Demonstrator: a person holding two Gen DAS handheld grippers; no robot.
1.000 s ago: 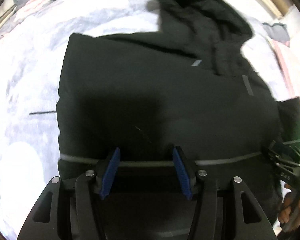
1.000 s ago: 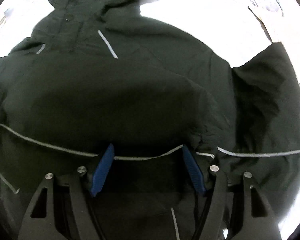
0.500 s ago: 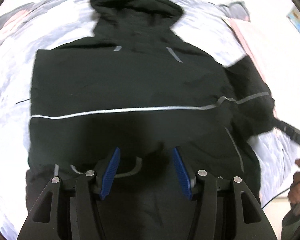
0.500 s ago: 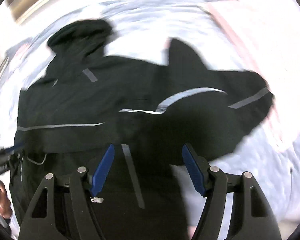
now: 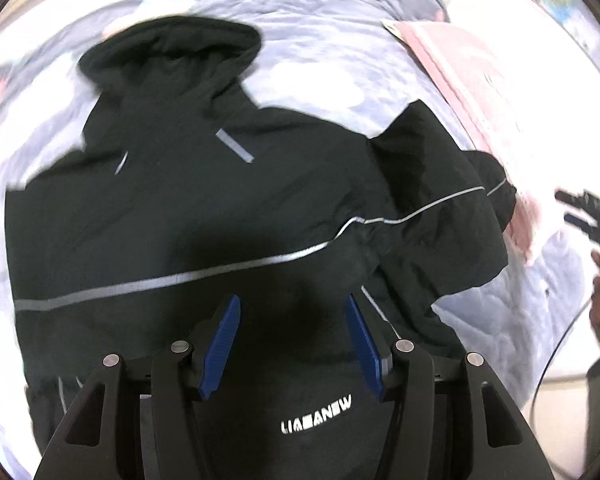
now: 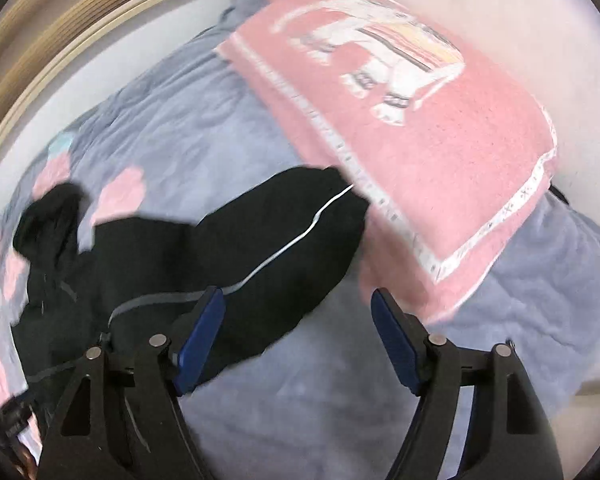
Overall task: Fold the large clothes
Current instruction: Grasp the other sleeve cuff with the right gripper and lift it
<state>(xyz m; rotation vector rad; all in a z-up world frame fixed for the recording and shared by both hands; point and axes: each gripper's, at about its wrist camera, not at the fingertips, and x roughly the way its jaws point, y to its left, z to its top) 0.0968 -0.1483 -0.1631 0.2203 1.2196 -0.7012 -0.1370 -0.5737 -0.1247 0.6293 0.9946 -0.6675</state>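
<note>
- A blue quilt (image 6: 188,136) covers the bed; our black jacket (image 5: 204,216) lies flat on it, beside a pink towel (image 6: 440,128).
- Our left claw (image 5: 294,344) hangs half-open above it, empty.
- Our right claw (image 6: 300,340) is opening, nothing between its jaws.

Bright overhead light, blown-out whites at top right of both views. Heavy motion blur, worst in right wrist view. Fisheye bending, dark vignette corners. Black jacket (image 5: 204,208) crushed to shadow, detail lost.
</note>
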